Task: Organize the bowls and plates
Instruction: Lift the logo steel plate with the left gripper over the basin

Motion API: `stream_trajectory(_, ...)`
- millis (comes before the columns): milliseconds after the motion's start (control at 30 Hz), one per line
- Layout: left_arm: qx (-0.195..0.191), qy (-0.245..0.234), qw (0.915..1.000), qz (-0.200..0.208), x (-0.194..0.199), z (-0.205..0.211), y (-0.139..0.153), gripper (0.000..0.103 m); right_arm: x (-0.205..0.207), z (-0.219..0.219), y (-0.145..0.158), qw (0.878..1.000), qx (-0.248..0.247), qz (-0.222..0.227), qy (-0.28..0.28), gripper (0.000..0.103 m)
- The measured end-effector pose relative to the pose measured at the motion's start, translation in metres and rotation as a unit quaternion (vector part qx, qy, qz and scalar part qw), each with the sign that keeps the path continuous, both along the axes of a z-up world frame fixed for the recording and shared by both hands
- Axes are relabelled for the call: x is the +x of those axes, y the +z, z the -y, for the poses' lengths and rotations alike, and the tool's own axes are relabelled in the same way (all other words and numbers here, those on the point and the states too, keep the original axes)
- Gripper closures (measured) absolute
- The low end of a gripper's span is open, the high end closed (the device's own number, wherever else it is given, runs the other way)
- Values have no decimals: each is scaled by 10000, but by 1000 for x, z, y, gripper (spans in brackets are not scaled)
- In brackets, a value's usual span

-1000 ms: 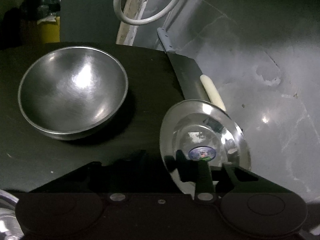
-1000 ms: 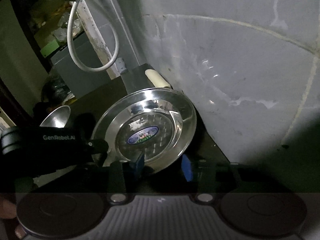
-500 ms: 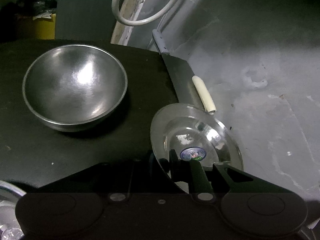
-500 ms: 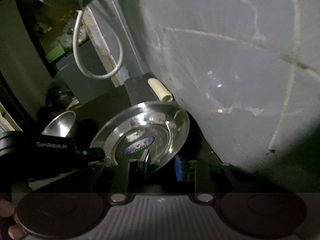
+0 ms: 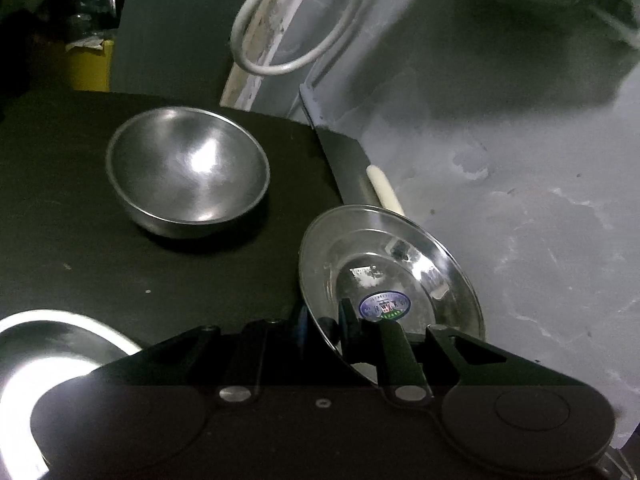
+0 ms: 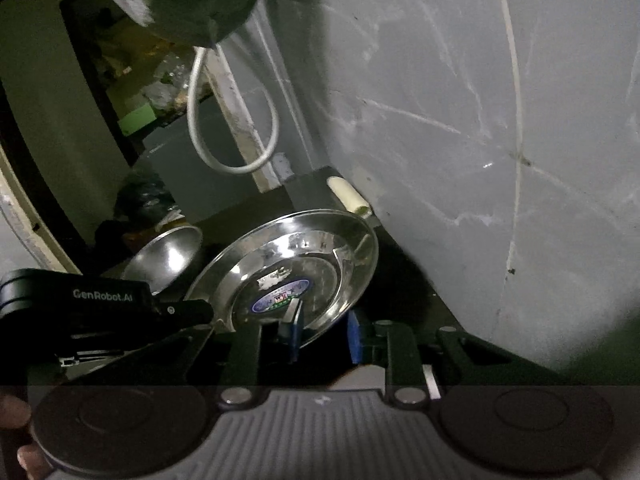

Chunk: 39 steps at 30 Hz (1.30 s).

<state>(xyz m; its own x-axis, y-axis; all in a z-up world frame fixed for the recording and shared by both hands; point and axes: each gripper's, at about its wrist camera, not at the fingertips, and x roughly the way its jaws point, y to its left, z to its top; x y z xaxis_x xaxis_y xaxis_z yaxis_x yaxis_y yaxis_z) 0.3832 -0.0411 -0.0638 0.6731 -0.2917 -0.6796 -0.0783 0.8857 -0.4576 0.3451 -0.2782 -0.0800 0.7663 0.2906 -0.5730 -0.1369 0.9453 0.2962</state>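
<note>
A shiny round steel plate [image 5: 400,280] with a broad rim and an oval blue sticker [image 5: 385,306] at its centre is held tilted above the right edge of the matte black table [image 5: 60,208]. The left gripper [image 5: 324,320] pinches the plate's near rim, jaws nearly together; the right gripper [image 6: 324,334] pinches the same plate's [image 6: 288,272] lower rim between blue pads. 1 brushed hemispherical steel bowl [image 5: 188,176] stands on the table, apart from the plate. A second polished plate [image 5: 44,340] lies at the near left.

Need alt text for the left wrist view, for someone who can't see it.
The left gripper is shut on the rim of a tilted steel plate with a blue sticker, off the dark table. An empty steel bowl sits behind; another plate shows bottom left.
</note>
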Motion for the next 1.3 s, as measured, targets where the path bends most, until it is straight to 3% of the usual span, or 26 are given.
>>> stream_trajectory(600,-19,655,9970,422,-93,-79,43,86,-57,-69,44,9960,76,392,797,77)
stream_trajectory(900,-87,1030,9942,299,-126,-116,39,86,-81,-107,45,9925,40,322,1180,77)
stream_trajectory(1300,-212,1141,9932,42,-162,-144,19,86,-109,-135,32,9894,-110,52,1448,77)
